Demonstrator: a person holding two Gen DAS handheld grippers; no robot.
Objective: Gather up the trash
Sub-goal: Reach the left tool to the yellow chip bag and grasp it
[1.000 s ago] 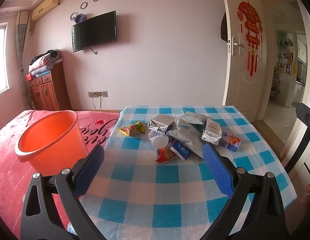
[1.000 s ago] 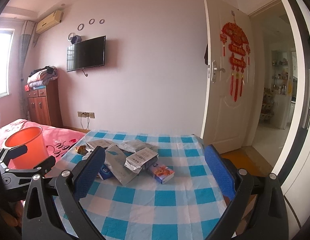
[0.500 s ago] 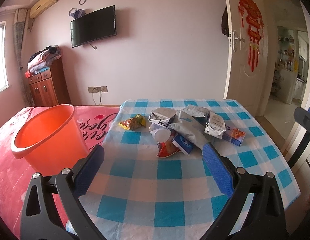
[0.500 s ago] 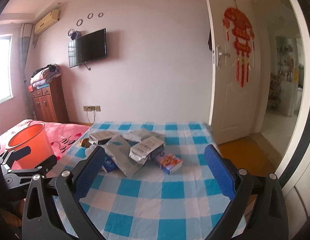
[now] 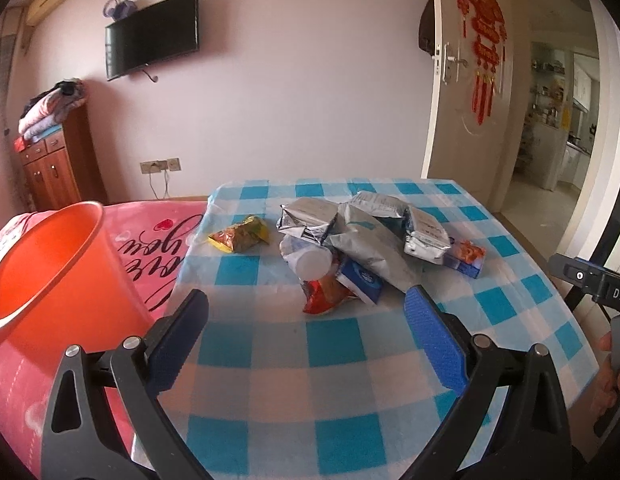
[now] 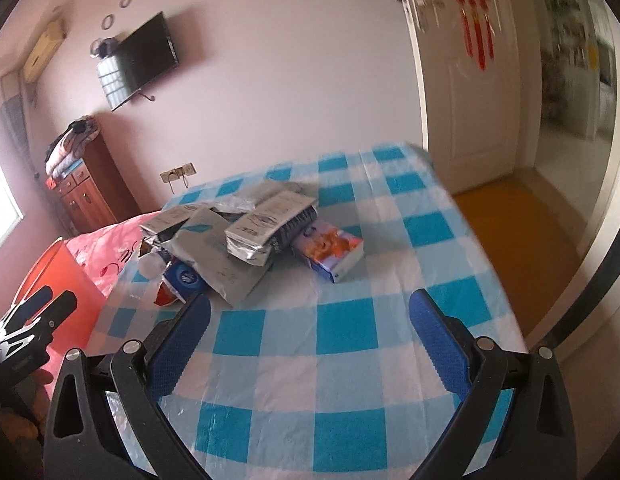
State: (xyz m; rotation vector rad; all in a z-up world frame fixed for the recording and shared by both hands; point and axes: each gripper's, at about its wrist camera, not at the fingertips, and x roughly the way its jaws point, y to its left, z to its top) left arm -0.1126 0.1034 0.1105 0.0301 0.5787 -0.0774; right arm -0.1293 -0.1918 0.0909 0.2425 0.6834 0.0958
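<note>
Left wrist view: the left hand-held gripper (image 5: 305, 320) hangs spread wide with nothing in it, trash pile (image 5: 362, 240) mid-bench (image 5: 269, 360), orange bucket (image 5: 41, 280) off left. Right wrist view: the right hand-held gripper (image 6: 310, 320) is likewise spread and empty, near the pile.

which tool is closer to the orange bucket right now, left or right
Left. The left tool hangs over the table's near edge with the bucket right beside its left finger. The right tool is farther right along the table, with the left tool between it and the bucket.
</note>
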